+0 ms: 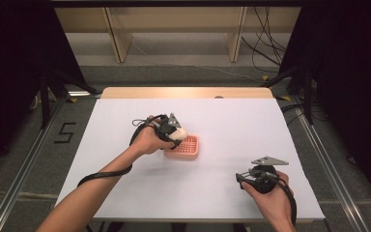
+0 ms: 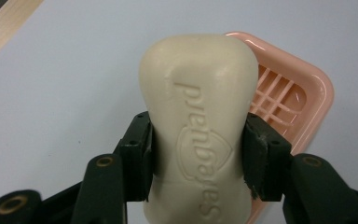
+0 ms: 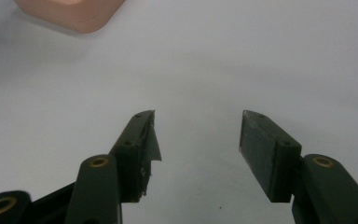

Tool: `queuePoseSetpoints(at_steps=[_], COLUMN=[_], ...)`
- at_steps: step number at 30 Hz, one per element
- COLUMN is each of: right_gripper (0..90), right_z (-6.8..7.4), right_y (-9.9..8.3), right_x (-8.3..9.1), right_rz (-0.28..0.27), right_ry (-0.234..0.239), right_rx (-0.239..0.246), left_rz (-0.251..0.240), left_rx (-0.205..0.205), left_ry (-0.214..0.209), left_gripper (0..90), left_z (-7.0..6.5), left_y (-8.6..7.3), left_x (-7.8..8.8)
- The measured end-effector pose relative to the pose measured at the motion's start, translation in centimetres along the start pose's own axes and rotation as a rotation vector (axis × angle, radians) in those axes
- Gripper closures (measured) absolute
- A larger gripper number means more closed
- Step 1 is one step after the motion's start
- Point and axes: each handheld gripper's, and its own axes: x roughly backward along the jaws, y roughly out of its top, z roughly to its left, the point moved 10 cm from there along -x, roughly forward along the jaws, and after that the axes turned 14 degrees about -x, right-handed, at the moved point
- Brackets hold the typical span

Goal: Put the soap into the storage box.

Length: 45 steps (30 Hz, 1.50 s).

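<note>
The soap bar [image 2: 199,121] is clamped between the left gripper's [image 2: 198,154] jaws, just above the pink dish [image 2: 303,100]; the right gripper [image 3: 198,140] is held wide apart, nothing between.

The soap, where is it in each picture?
High view: the soap is at the middle, in the left gripper, at the pink dish's left edge.
Left gripper view: big in the center, squeezed between the jaws.
Right gripper view: not in it; open right gripper over white table.
Shared landmark: the pink dish.
</note>
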Motion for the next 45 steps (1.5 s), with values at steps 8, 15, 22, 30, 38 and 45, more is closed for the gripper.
queuePoseSetpoints(at_steps=[8, 15, 22, 30, 38, 45], right_gripper=[45.9, 45.8, 45.8, 45.8, 45.7, 45.7], right_z=[0.0, 0.0, 0.0, -0.1, 0.0, -0.3], right_y=[0.0, 0.0, 0.0, 0.0, 0.0, 0.2], right_x=[0.0, 0.0, 0.0, 0.0, 0.0, -0.2], right_rz=[0.001, 0.001, 0.0, -0.001, 0.002, -0.018], right_ry=[0.001, 0.0, -0.001, -0.001, -0.002, 0.003], right_rx=[0.001, 0.002, 0.002, 0.003, 0.004, 0.041], left_rz=[0.002, 0.003, 0.017, -0.025, -0.027, -0.033], left_rx=[0.002, 0.012, 0.007, 0.009, 0.009, 0.043], left_ry=[-0.003, -0.01, -0.015, -0.01, -0.012, 0.007], left_gripper=[49.2, 49.1, 48.7, 46.3, 45.6, 44.3], left_z=[-0.1, -0.2, -0.6, -0.6, -0.6, -0.8], left_y=[0.2, 0.4, 0.5, 1.4, 0.6, -1.3], left_x=[-0.4, -0.7, -1.4, -0.7, 1.6, 4.4])
